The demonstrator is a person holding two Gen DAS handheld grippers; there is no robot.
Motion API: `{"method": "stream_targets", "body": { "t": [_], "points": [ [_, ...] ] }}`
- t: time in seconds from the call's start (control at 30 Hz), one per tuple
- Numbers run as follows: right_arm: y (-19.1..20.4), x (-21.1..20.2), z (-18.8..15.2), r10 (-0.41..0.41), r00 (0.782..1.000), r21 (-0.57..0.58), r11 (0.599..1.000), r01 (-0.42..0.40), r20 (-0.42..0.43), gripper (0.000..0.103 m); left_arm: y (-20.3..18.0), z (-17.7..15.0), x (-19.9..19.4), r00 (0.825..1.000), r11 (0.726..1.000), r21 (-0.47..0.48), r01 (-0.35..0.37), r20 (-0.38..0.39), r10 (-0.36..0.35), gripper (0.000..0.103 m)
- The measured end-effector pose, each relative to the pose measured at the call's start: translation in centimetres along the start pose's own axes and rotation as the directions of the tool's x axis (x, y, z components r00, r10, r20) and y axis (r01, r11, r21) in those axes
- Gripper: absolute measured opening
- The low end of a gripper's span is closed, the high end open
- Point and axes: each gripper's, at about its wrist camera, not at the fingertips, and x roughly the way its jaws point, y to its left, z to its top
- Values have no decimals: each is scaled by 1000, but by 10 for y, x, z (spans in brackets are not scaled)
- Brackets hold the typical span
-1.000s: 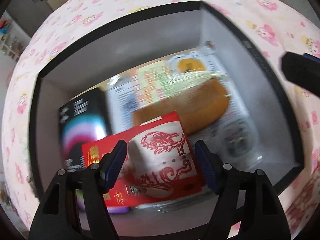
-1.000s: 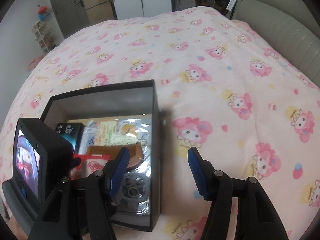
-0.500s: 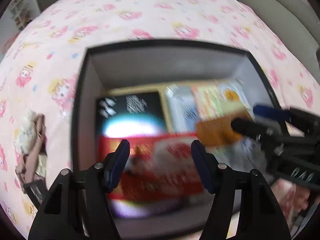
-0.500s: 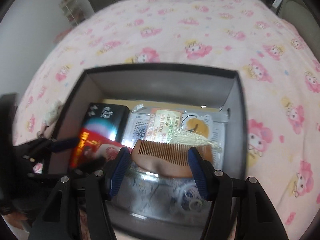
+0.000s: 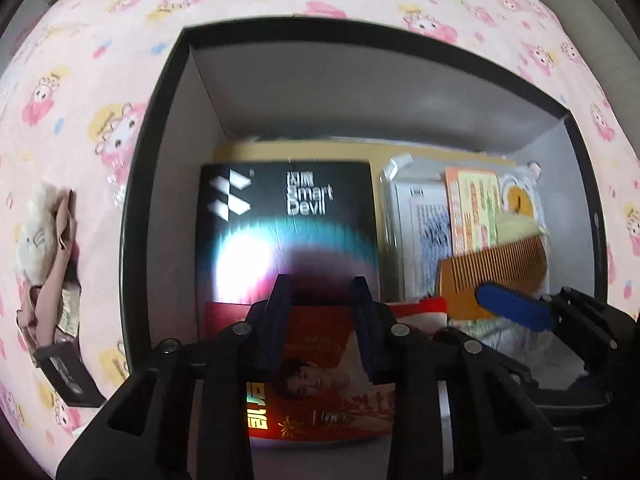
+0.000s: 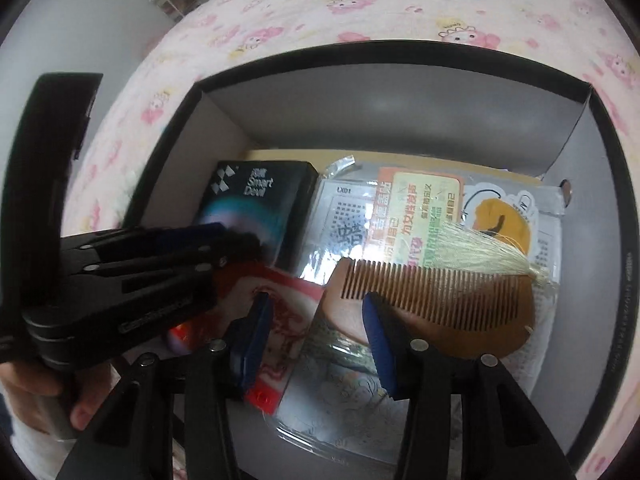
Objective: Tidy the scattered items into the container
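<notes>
A black open box (image 5: 160, 128) sits on the pink bedspread. In it lie a black "Smart Devil" carton (image 5: 288, 216), a red packet (image 5: 320, 380), clear plastic packets (image 6: 352, 392) and a wooden comb (image 6: 448, 300) with a pale tassel. My left gripper (image 5: 322, 312) hangs over the red packet; its jaws are closing with nothing pressed between them. My right gripper (image 6: 316, 320) is just above the comb's left end and the red packet's edge. Its jaws are closing too, and the pads (image 6: 378, 332) do not press on either.
Left of the box on the bedspread (image 5: 80, 40) lie a white fluffy toy with pink cloth (image 5: 40, 236) and a small black item (image 5: 68, 376). A hand (image 6: 68, 400) holds the left gripper. Both grippers crowd the box's near half.
The right gripper swung from the bedspread beside the box to over the comb inside it. The left gripper shifted toward the box's left side. Both pairs of jaws narrowed.
</notes>
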Motion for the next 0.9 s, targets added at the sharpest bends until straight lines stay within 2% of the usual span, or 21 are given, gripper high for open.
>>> {"method": "stream_targets", "body": {
  "t": [0.13,0.33,0.43,0.57,0.63,0.7,0.8,0.9],
  "points": [
    [6,-1,-9,0,1000,-33,999,-1,-12,43,-1,-8,-4,1000,1000,3,21,-18,-21,32],
    [13,-3,-21,-57,998,-63,996,55,-18,43,6,-30,-11,991,990,-52,132,-12,-133,36],
    [16,-4,-23,-97,995,-75,993,96,-9,43,5,-31,-16,990,989,-50,142,1,-142,36],
    [17,-12,-25,-206,976,-90,973,212,69,43,-1,-28,-30,990,994,-3,105,95,-104,40],
    [15,-13,-24,-237,968,-88,966,244,85,43,1,-21,-24,990,994,-13,111,87,-109,41],
    [10,-8,-24,-229,971,-81,969,234,62,43,6,-10,-9,994,994,-33,105,44,-104,41],
    [9,-4,-25,-222,974,-93,970,226,52,43,5,-12,-5,997,996,-38,81,7,-80,41],
    [5,-6,-28,-172,985,-92,981,173,17,44,8,-17,-6,995,994,-43,103,-14,-104,41]
  ]
}}
